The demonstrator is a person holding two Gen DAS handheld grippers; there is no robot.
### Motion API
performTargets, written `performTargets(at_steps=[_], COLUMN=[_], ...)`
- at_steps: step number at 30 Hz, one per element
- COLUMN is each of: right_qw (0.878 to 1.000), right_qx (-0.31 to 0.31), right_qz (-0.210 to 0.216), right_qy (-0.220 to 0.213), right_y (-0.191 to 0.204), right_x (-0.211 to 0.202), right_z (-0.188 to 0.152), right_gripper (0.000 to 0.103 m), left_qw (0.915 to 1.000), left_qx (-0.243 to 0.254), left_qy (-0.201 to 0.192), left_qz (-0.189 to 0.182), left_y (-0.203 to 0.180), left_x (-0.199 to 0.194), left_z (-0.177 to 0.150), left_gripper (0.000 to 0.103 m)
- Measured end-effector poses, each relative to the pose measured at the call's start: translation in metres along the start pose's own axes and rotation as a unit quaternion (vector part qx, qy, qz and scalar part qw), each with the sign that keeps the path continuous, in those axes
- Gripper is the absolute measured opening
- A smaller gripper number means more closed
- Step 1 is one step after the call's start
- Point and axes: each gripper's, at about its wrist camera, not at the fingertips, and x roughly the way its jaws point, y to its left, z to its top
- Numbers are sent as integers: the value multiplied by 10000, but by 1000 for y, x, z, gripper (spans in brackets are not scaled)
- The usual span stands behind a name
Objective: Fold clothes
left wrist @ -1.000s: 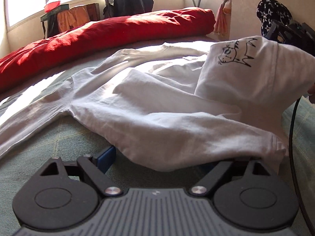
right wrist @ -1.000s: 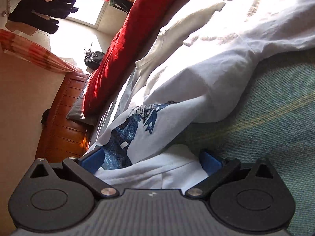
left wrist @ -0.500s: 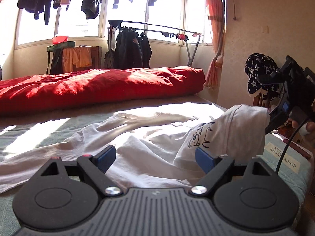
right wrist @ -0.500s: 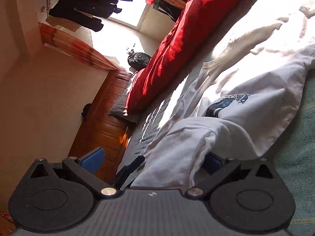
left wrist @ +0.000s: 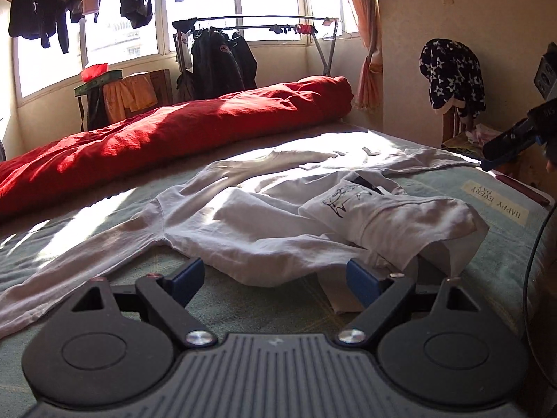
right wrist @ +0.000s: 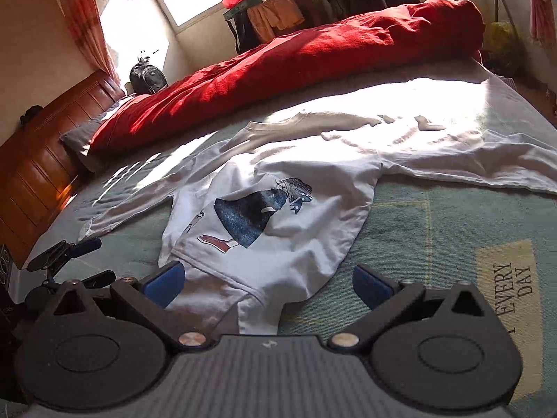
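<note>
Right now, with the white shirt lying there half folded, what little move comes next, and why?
Probably take hold of the long sleeve and fold it inward: both the left gripper and right gripper are open and empty, and that sleeve lies stretched out from the white shirt.

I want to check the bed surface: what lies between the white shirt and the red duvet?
In the right wrist view, only bare green bed cover, partly sunlit, lies between the white shirt and the red duvet.

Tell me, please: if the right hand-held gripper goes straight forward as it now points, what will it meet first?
Most likely the white shirt: its near hem already lies between the open fingers of the right hand-held gripper, the printed part just beyond. Depth is hard to judge in this fisheye view.
</note>
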Motion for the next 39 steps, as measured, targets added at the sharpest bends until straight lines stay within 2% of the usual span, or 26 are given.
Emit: performTargets(at_steps=[5, 8, 10, 13, 17, 18, 21, 27, 32, 34, 39], right_qw=[9905, 9714, 9473, 9086, 8407, 8275, 8048, 8137, 8330, 8304, 8076], right_qx=[-1261, -2211, -2959, -3744, -4722, -4862, -5033, -4480, -4348, -4504, -4888], right_qz=[-508, -826, -1212, -1840, -2643, -2799, -3138, -3692, -3404, -3261, -3257], right_qy=[-210, -263, -190, -202, -214, -235, -222, -295, -341, -352, -537], right_y=[48, 82, 106, 123, 146, 145, 136, 102, 98, 106, 124], right_x=[14, 31, 53, 76, 107, 110, 107, 87, 86, 94, 123], right_z=[-25, -41, -53, -69, -90, -92, -90, -67, -68, -76, -90], right_gripper=[103, 103, 103, 103, 103, 103, 103, 103, 103, 103, 103], left_qw=[9999, 9997, 9997, 9996, 9993, 9993, 9992, 9990, 9988, 9987, 9984], left_qx=[82, 117, 83, 26, -74, -83, -64, -17, 110, 171, 203], left_qy=[138, 203, 211, 266, 364, 377, 401, 426, 406, 400, 465], left_qz=[-20, -31, -34, -9, 43, 34, -19, -142, -235, -250, -256], left_y=[-12, -18, -17, -13, -4, -3, -3, -7, -19, -23, -25], left_x=[0, -1, -2, -4, -3, -2, 2, 11, 17, 19, 23], left_z=[-6, -10, -12, -17, -25, -26, -27, -28, -23, -21, -19], left_gripper=[88, 88, 88, 88, 88, 88, 88, 88, 88, 88, 88])
